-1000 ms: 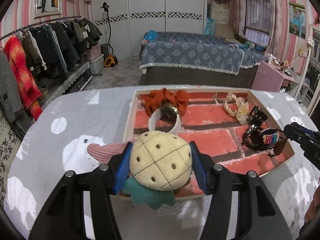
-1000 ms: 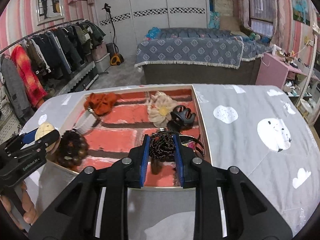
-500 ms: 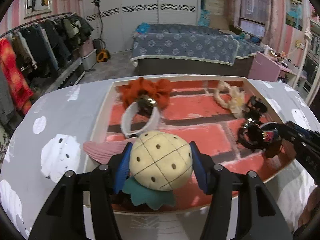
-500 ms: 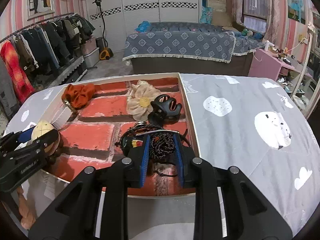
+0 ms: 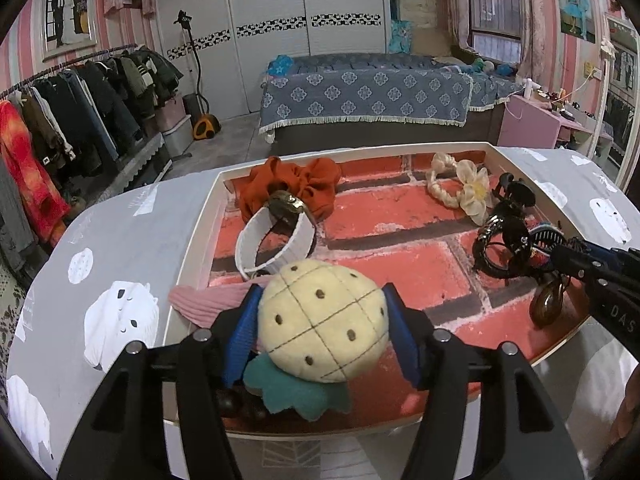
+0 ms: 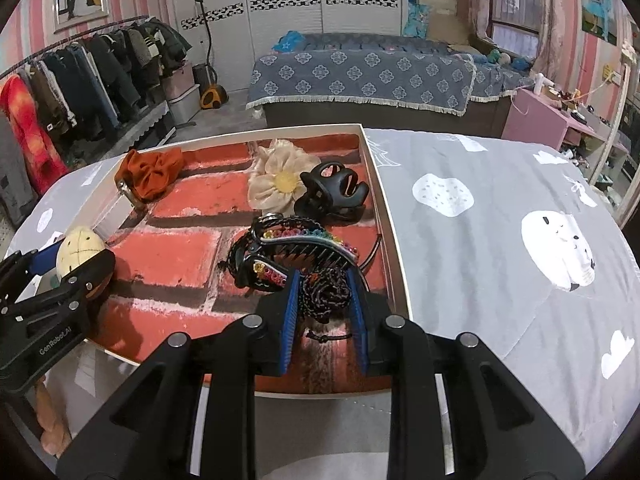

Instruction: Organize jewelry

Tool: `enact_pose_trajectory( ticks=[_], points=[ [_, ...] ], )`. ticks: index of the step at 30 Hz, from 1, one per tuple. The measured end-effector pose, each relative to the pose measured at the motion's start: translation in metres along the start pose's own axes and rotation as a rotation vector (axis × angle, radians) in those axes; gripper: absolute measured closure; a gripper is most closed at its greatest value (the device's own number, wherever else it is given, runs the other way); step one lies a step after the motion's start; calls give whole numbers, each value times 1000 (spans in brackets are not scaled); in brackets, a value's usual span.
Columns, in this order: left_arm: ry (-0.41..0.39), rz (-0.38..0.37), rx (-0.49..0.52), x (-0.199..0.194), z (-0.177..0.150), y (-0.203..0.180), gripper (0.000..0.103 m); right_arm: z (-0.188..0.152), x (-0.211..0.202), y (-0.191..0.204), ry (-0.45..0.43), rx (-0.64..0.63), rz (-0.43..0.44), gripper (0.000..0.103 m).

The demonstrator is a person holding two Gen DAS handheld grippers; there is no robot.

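Observation:
My left gripper (image 5: 322, 334) is shut on a cream plush pineapple hair tie (image 5: 322, 328) with a green leaf, held over the near-left part of the brick-patterned tray (image 5: 400, 276). My right gripper (image 6: 325, 314) is shut on a black beaded cord bracelet (image 6: 324, 292), low over the tray's near-right part (image 6: 396, 248), behind a rainbow-studded hair clip (image 6: 304, 236). The tray holds an orange scrunchie (image 5: 296, 184), a white band (image 5: 276, 240), a cream flower tie (image 6: 280, 184) and a black claw clip (image 6: 334, 188).
The tray lies on a grey cloth with white cloud prints (image 6: 500, 220). A pink ribbed piece (image 5: 208, 304) overhangs the tray's left rim. A dark bead bracelet (image 5: 240, 402) lies under the pineapple. A bed and a clothes rack stand beyond.
Both grippers have moved forward over the tray with their items. The right gripper has come down behind the rainbow clip; the left has shifted right over the tray's left rim.

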State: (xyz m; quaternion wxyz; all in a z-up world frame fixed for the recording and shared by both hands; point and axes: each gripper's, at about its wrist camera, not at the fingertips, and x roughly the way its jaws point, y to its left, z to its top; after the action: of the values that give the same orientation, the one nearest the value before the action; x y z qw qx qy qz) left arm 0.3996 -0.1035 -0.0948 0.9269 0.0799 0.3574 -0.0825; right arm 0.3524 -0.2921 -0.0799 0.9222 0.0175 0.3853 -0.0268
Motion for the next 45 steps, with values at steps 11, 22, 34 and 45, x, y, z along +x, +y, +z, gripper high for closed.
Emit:
enact_pose_trajectory(
  ticks=[11, 22, 34, 45],
  points=[
    [42, -30, -56, -15, -7, 9, 33, -2, -5, -4, 19, -31, 23, 52],
    [2, -49, -104, -75, -10, 12, 14, 2, -76, -6, -125, -39, 30, 12],
    [-171, -3, -149, -176, -40, 36, 4, -48, -171, 1, -244, -83, 44, 4],
    [-272, 24, -255, -227, -102, 63, 4, -105, -203, 11, -312, -44, 66, 4]
  ],
)
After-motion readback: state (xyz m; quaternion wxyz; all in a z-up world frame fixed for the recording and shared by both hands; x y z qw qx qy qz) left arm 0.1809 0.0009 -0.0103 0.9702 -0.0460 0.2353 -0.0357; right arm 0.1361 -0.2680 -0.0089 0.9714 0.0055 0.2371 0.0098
